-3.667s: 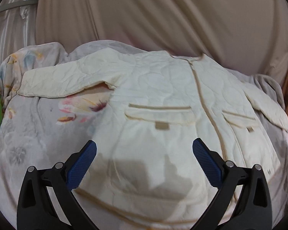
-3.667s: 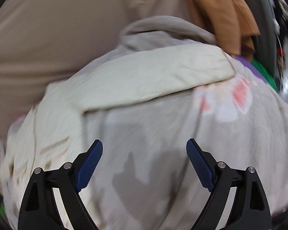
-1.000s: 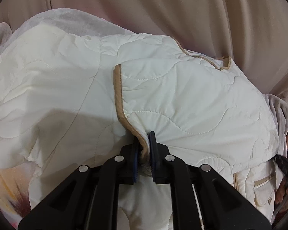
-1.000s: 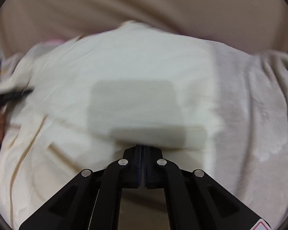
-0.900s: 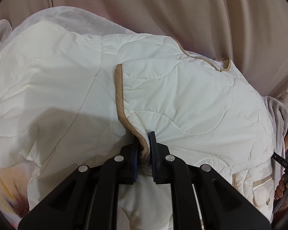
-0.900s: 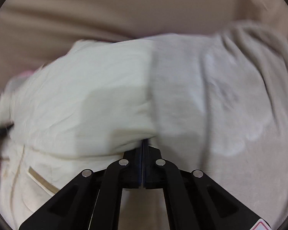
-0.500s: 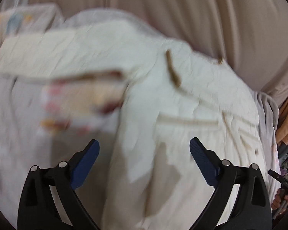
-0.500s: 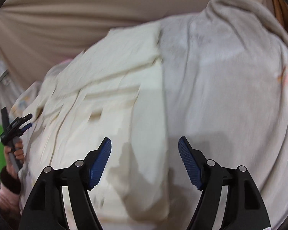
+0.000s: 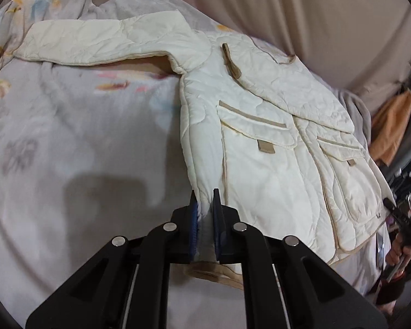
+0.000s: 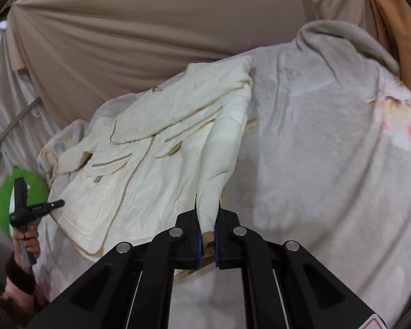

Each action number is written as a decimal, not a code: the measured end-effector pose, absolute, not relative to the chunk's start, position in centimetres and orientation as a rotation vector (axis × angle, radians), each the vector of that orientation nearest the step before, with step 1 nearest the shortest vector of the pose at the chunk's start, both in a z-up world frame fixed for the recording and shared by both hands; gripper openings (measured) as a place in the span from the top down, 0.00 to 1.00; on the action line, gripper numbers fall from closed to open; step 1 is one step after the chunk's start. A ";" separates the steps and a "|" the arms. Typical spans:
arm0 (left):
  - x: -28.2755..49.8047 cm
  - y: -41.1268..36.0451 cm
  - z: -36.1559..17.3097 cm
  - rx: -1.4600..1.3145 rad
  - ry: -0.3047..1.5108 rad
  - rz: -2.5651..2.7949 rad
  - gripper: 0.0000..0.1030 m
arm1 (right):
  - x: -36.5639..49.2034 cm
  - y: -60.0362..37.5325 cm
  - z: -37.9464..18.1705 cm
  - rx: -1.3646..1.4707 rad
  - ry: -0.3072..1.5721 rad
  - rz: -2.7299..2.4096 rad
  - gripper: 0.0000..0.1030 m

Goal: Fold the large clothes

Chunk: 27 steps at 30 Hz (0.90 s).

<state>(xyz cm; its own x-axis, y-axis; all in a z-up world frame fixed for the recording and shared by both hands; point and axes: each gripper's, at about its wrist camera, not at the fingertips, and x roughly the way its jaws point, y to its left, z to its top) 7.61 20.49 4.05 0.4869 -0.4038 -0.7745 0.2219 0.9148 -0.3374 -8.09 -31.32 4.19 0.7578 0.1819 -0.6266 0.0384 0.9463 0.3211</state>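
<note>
My left-wrist view looks down on a grey floral blanket (image 9: 68, 150) that covers the surface. A cream quilted jacket (image 9: 274, 150) lies front-up on it, right of centre. At the far left, 1 sleeve (image 9: 101, 41) stretches flat across the blanket. The other sleeve is folded over the chest, above 2 flap pockets with tan trim. My left gripper (image 9: 204, 213) is clamped on the jacket's near left hem corner, pads pressing the cloth. At the right edge, a hand (image 9: 397, 252) holds the other tool.

In my right-wrist view, a green object (image 10: 5, 197) sits at the far left; I think it is plush, but it is blurred. The jacket (image 10: 139, 170) lies left of centre, bare blanket (image 10: 328, 164) to its right. My right gripper (image 10: 207, 224) is closing, pinching the opposite hem corner, cloth and tan trim between its pads. A beige curtain (image 10: 137, 27) hangs behind.
</note>
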 end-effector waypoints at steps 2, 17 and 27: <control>4.0 21.1 3.3 -0.159 1.025 -0.391 0.92 | -11.1 -31.1 3.3 0.319 0.752 0.061 0.94; 7.1 18.3 12.0 -0.230 0.684 -0.412 0.22 | -8.4 -34.1 7.9 0.252 0.564 -0.079 0.42; 26.2 9.1 2.9 -0.315 0.980 -0.397 0.33 | 15.1 -36.6 3.3 0.479 0.705 -0.167 0.40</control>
